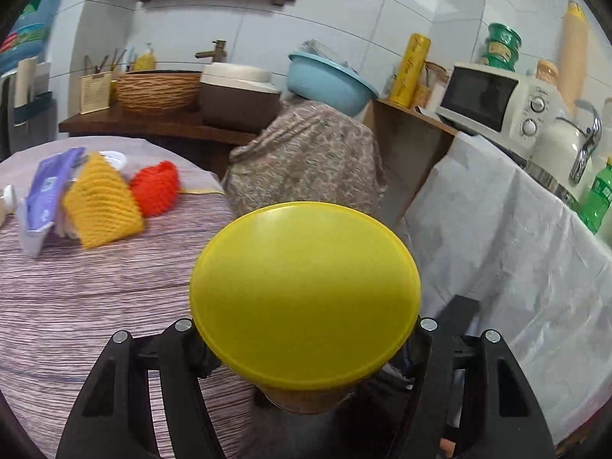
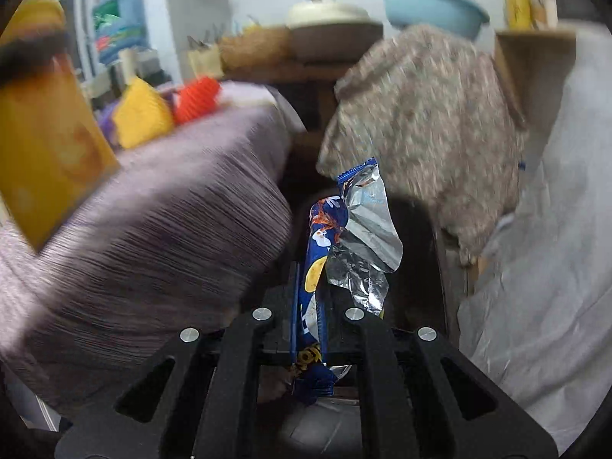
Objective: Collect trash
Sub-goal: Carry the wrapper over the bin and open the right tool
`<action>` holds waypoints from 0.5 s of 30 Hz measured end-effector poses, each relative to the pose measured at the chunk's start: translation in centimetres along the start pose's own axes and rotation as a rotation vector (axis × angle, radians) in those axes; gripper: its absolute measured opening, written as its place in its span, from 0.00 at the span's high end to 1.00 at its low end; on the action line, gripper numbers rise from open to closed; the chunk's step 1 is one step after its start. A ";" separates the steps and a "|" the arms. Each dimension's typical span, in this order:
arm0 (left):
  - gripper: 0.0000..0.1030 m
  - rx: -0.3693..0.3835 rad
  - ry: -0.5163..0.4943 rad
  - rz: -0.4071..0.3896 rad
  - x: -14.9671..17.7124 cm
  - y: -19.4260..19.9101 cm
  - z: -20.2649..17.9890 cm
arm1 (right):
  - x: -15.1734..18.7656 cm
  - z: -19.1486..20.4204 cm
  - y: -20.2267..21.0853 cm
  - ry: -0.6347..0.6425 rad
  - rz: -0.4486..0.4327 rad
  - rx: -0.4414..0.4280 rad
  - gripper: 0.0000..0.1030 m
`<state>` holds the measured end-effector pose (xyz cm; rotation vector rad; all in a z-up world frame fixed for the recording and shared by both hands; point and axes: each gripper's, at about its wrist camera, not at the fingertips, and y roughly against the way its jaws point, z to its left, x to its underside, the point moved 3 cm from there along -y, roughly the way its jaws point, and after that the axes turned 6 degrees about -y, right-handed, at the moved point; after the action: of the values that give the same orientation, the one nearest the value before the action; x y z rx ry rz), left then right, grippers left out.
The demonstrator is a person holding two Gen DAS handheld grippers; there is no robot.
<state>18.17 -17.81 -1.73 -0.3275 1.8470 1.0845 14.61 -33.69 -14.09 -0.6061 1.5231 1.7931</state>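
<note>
My left gripper is shut on a jar with a yellow lid; the lid fills the middle of the left wrist view and hides the jar body. The same jar shows at the far left of the right wrist view, orange below a yellow lid. My right gripper is shut on a torn blue snack wrapper with a silver inside, held upright past the table's edge, over a dark gap.
A round table with a striped purple cloth carries a yellow knit piece, a red knit piece and a purple packet. A floral-covered object stands behind. A white-draped counter with a microwave is to the right.
</note>
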 end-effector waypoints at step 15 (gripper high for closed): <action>0.37 -0.002 -0.049 0.134 2.9 -6.6 -2.2 | 3.3 -6.2 -6.0 -0.177 0.099 0.032 0.41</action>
<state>19.43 -22.72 -7.26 -0.1781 1.8453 1.1746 16.49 -38.69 -21.66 -0.3517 1.4800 1.8401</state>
